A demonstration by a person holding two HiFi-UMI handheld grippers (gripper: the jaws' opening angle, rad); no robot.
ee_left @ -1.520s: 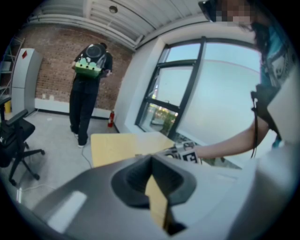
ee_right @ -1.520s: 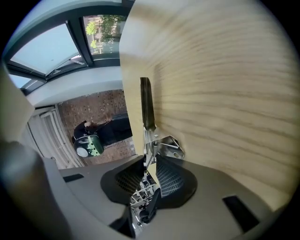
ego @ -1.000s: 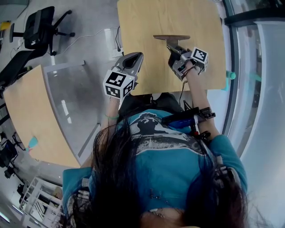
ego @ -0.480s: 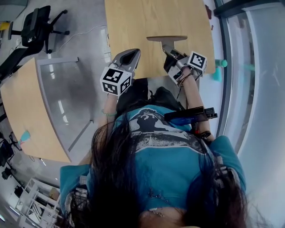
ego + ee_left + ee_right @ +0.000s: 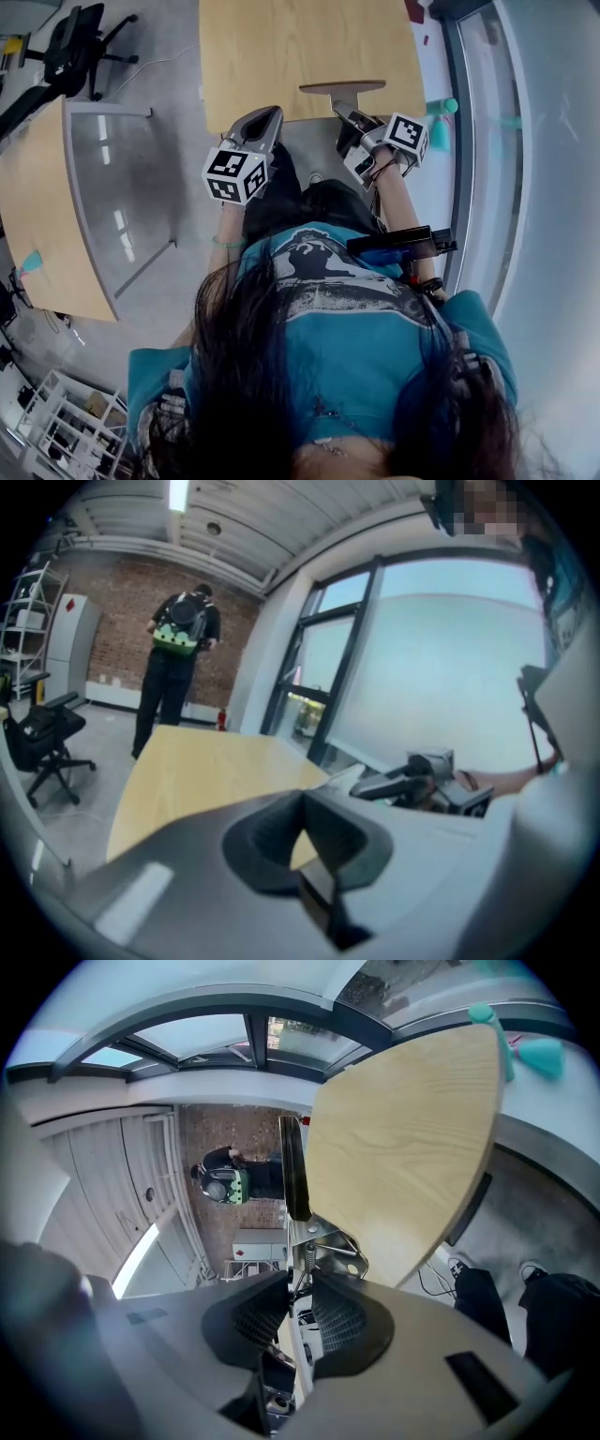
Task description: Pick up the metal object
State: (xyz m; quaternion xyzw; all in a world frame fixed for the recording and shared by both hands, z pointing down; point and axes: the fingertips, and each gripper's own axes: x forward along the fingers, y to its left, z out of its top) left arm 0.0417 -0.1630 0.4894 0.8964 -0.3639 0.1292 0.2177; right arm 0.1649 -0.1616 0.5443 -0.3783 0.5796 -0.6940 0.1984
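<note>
The metal object (image 5: pixel 343 92), a flat dark plate on a sprung steel bracket, hangs at the near edge of the wooden table (image 5: pixel 309 42). My right gripper (image 5: pixel 352 120) is shut on its bracket. In the right gripper view the plate shows edge-on (image 5: pixel 294 1171), and the bracket (image 5: pixel 321 1243) runs down between the ribbed pads (image 5: pixel 339 1324). My left gripper (image 5: pixel 263 122) hovers to the left of it, shut, with nothing between its jaws (image 5: pixel 302 834). From the left gripper view the right gripper (image 5: pixel 424 778) is seen at the right.
A second wooden table (image 5: pixel 37 216) stands to the left, with an office chair (image 5: pixel 70 52) behind it. A glass wall (image 5: pixel 487 141) runs along the right, with teal items (image 5: pixel 439 120) at its foot. A person with a green backpack (image 5: pixel 180 639) stands at the far brick wall.
Both grippers have drawn back from over the table to its near edge. The right one still holds the metal object. The table now lies further up in the head view.
</note>
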